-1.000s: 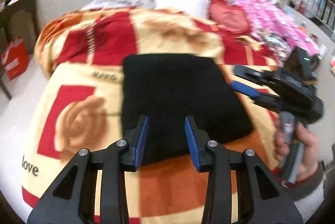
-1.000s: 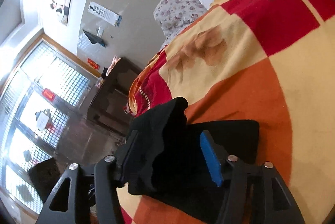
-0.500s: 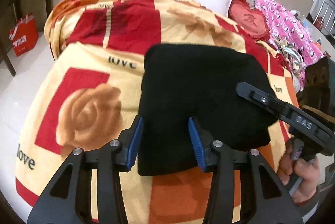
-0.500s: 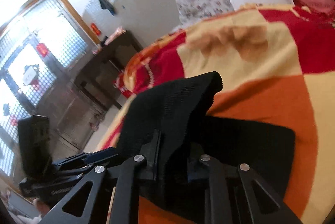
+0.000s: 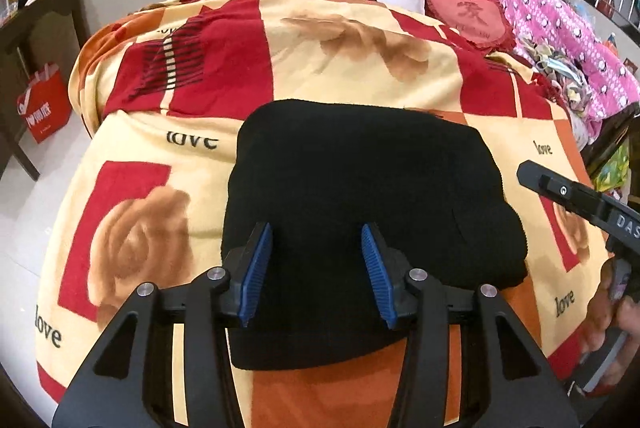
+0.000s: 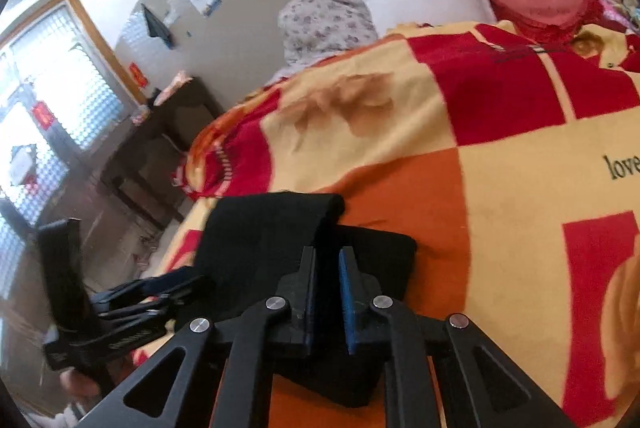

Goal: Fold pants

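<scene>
The right gripper (image 6: 327,292) has its fingers nearly closed on a raised flap of the black pants (image 5: 360,212), which lie folded into a thick block on the bed's blanket (image 5: 340,48). The left gripper (image 5: 316,268) hovers above the near edge, fingers wide apart, holding nothing. Best to lay that flap flat across and square the edges before letting go
</scene>
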